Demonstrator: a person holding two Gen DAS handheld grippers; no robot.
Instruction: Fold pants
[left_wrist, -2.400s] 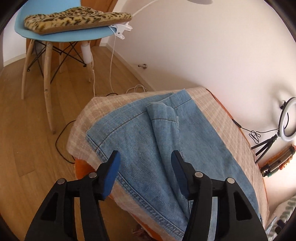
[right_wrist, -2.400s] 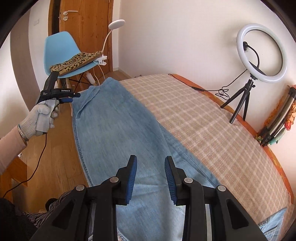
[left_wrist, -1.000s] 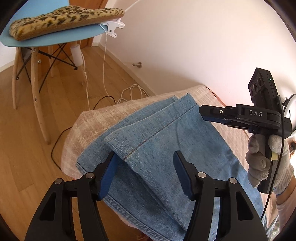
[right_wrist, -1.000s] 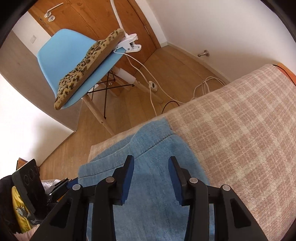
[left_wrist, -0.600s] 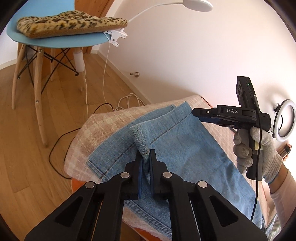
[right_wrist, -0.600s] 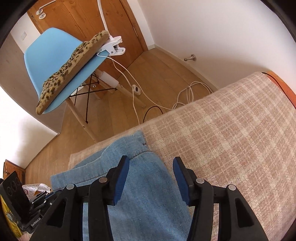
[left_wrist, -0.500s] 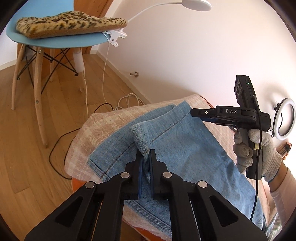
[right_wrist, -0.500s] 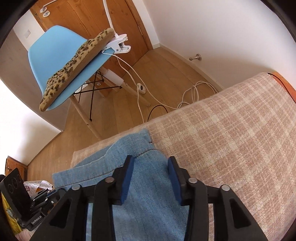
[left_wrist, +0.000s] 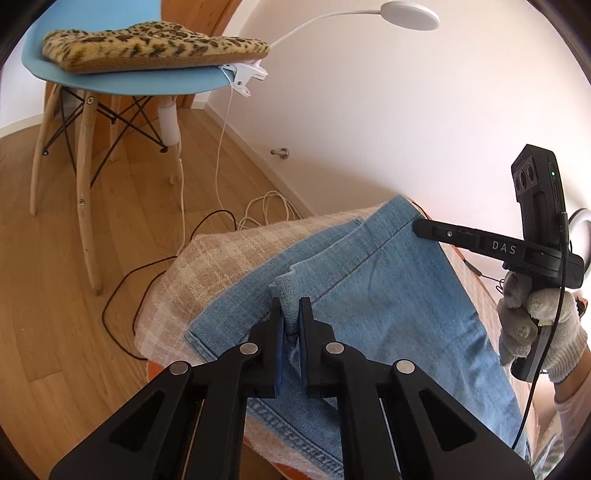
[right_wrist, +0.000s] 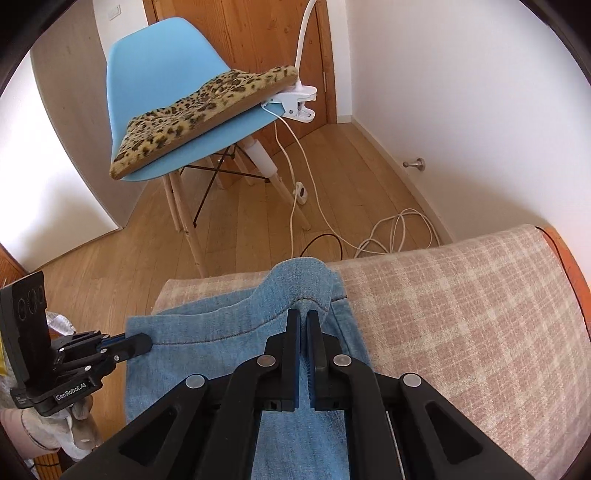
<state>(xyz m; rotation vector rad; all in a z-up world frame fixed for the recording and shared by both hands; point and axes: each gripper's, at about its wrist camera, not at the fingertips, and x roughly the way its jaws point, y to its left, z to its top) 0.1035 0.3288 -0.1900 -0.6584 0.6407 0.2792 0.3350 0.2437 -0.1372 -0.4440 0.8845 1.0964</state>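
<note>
Light blue denim pants (left_wrist: 388, 291) lie folded over on a beige plaid cover (left_wrist: 214, 266) at the end of a bed. My left gripper (left_wrist: 290, 310) is shut on a raised pinch of the upper layer's hem at its near corner. My right gripper (right_wrist: 303, 320) is shut on the hem (right_wrist: 303, 284) at the far corner, lifting a small hump of denim. The right gripper also shows in the left wrist view (left_wrist: 419, 227), its tip at the hem. The left gripper shows in the right wrist view (right_wrist: 144, 341), clamped on the pants' left edge.
A blue chair (right_wrist: 162, 85) with a leopard cushion (left_wrist: 147, 44) stands on the wooden floor beyond the bed end. A white clip lamp (left_wrist: 410, 14) is clamped to it, cables (right_wrist: 391, 232) trailing on the floor. A white wall (left_wrist: 406, 110) runs alongside. A ring light (left_wrist: 581, 229) stands at right.
Both grippers, open a second ago, have shut on the hem: the left first, the right within the last half second. Each now holds a raised pinch of denim.
</note>
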